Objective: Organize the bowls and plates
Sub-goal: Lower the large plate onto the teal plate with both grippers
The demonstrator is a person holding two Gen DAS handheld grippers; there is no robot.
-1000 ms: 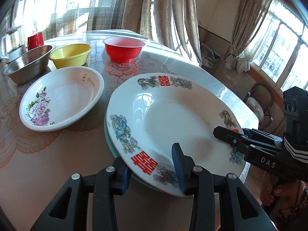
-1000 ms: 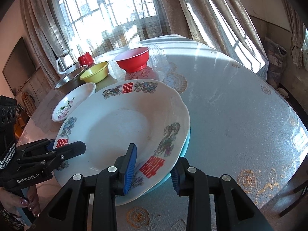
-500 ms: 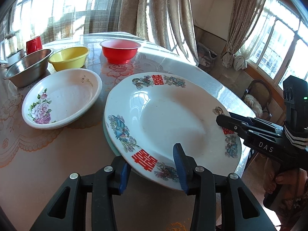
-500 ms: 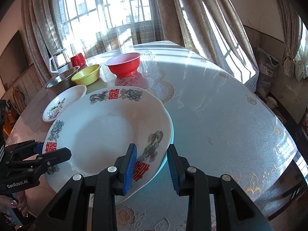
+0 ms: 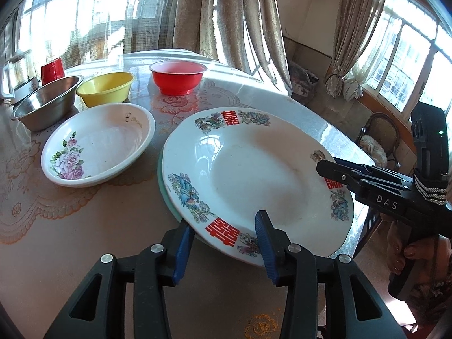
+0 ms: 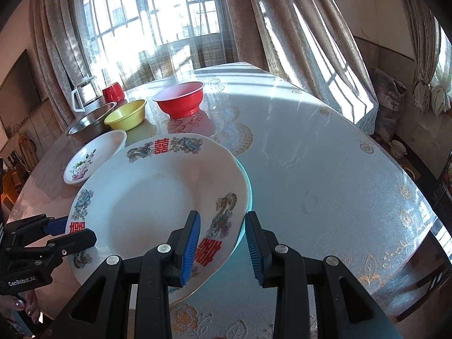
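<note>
A large white plate [image 5: 254, 169] [image 6: 158, 203] with red characters and dragon patterns lies on a teal plate [image 5: 161, 180] [image 6: 248, 195], of which only the edge shows. My left gripper [image 5: 223, 223] [image 6: 80, 228] straddles the near rim. One pad is outside the edge and one is over the plate's inner slope, and neither clamps the rim. My right gripper [image 6: 222, 217] [image 5: 327, 165] sits across the right rim of both plates, one pad inside and one against the outer edge, shut on them.
To the left lies a white floral plate [image 5: 99, 147]. Behind it are a steel bowl [image 5: 48, 104], a yellow bowl [image 5: 106, 89], a red bowl [image 5: 176, 76], a red cup [image 5: 52, 69] and a glass jug [image 5: 17, 82]. The stacked plates sit near the table's front edge [image 5: 349, 243].
My left gripper has drawn back a little along the near rim, so its pads overlap the plate less. The right view has tipped up slightly. The plates have not shifted.
</note>
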